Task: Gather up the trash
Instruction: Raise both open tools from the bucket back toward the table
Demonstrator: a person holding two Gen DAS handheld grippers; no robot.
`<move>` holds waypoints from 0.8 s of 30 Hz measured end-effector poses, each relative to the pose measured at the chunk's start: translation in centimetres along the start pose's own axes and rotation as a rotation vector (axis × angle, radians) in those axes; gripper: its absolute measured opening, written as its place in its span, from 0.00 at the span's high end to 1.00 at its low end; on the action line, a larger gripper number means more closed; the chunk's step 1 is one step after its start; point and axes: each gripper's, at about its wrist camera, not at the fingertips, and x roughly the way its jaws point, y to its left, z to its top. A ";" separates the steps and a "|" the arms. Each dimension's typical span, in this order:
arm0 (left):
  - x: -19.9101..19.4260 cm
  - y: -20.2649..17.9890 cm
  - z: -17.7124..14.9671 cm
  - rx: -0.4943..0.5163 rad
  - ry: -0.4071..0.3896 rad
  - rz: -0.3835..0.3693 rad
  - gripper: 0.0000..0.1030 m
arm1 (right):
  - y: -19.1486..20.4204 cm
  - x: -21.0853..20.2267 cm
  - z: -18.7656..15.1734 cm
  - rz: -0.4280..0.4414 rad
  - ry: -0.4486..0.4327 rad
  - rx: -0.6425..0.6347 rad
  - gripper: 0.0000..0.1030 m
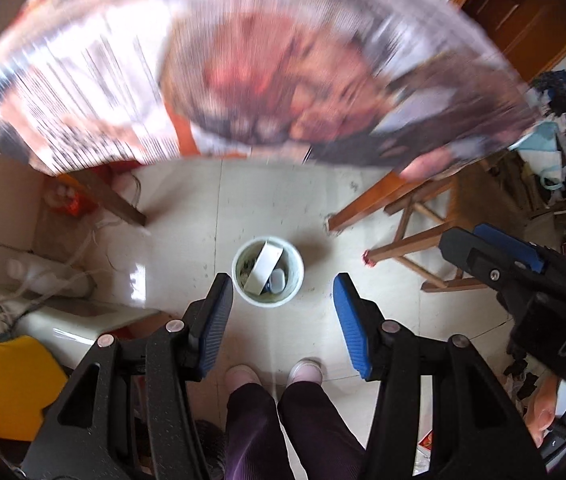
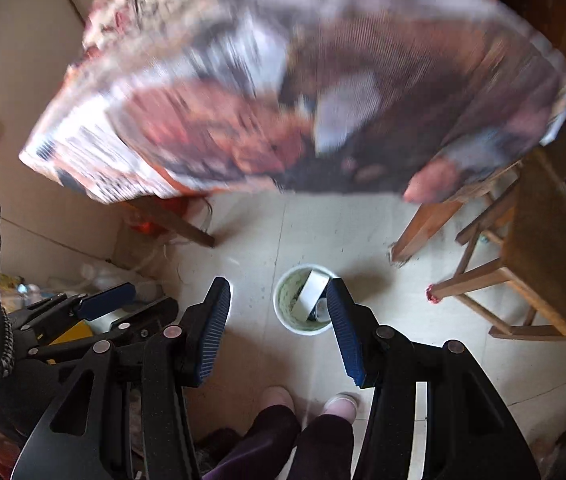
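Two hand-held grippers point steeply down at the floor, each with its blue-padded jaws apart and nothing between them. Nearest the cameras, below the left hand-held gripper [image 1: 283, 312], stand the person's dark trouser legs [image 1: 283, 432] and pale shoes [image 1: 307, 372] on the cream floor tiles [image 1: 187, 208]. The right hand-held gripper [image 2: 279, 328] hangs just beside the left one, whose black frame shows at the left edge of the right wrist view.

Straight ahead of the left gripper's fingertips, on the floor, sits a small white waste bin [image 1: 268, 271]; it holds a white strip-like piece and other small scraps. In the right wrist view the same bin lies just inside the right finger [image 2: 343, 332], partly hidden by it.

Beyond the bin to the right stands a wooden stool [image 1: 415, 236], and to the left a slanted wooden leg [image 1: 111, 200]. Farthest ahead, a table [image 1: 243, 64] draped in a printed covering fills the upper frame, heavily blurred.
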 end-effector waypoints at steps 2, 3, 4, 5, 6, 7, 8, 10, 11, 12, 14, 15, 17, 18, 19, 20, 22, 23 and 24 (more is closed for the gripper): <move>-3.8 -0.3 0.3 0.009 -0.042 -0.008 0.50 | 0.7 -2.9 0.5 -0.009 -0.033 0.019 0.55; -5.3 -0.4 0.3 0.009 -0.062 -0.010 0.50 | 1.0 -4.1 0.6 -0.009 -0.047 0.023 0.55; -6.9 -0.4 0.4 0.008 -0.082 -0.014 0.50 | 1.6 -5.7 0.8 -0.010 -0.067 0.024 0.55; -9.1 -0.5 0.5 0.009 -0.111 -0.022 0.50 | 2.1 -7.3 0.9 -0.017 -0.086 0.022 0.55; -10.6 -0.3 0.5 0.011 -0.132 -0.027 0.50 | 2.6 -8.5 1.0 -0.024 -0.102 0.021 0.55; -12.2 -0.5 0.5 0.010 -0.155 -0.029 0.50 | 3.3 -10.1 1.1 -0.032 -0.123 0.020 0.55; -14.3 -0.4 0.6 0.007 -0.189 -0.034 0.50 | 3.9 -11.5 1.2 -0.035 -0.141 0.021 0.55; -17.2 -0.5 0.6 0.001 -0.235 -0.045 0.50 | 4.7 -14.1 1.4 -0.027 -0.174 0.028 0.55; -19.0 -0.3 0.7 -0.002 -0.265 -0.054 0.49 | 5.1 -15.4 1.5 -0.022 -0.193 0.030 0.55; -20.2 -0.5 0.7 -0.003 -0.287 -0.059 0.49 | 5.6 -16.6 1.6 -0.020 -0.213 0.029 0.55; -23.0 -0.4 0.8 0.000 -0.334 -0.067 0.48 | 6.7 -18.9 1.7 -0.033 -0.255 0.018 0.55; -24.6 -0.2 0.8 0.004 -0.363 -0.070 0.48 | 7.3 -19.9 1.8 -0.047 -0.275 0.010 0.55; -27.1 0.2 1.0 0.014 -0.412 -0.073 0.46 | 8.7 -21.4 2.1 -0.064 -0.304 -0.010 0.55; -28.0 0.2 1.1 0.017 -0.431 -0.071 0.45 | 9.6 -22.2 2.2 -0.076 -0.327 -0.026 0.55; -28.9 0.5 1.1 0.020 -0.454 -0.071 0.44 | 10.1 -22.9 2.2 -0.085 -0.345 -0.034 0.55; -30.1 0.8 1.2 0.022 -0.484 -0.068 0.44 | 10.7 -23.7 2.4 -0.088 -0.366 -0.041 0.55; -31.5 1.3 1.2 0.022 -0.520 -0.059 0.42 | 11.5 -25.1 2.3 -0.076 -0.404 -0.045 0.54; -32.1 1.6 1.3 0.019 -0.540 -0.056 0.39 | 11.9 -25.7 2.3 -0.073 -0.425 -0.046 0.54; -32.5 1.9 1.3 0.015 -0.553 -0.053 0.38 | 12.2 -26.1 2.4 -0.075 -0.440 -0.048 0.53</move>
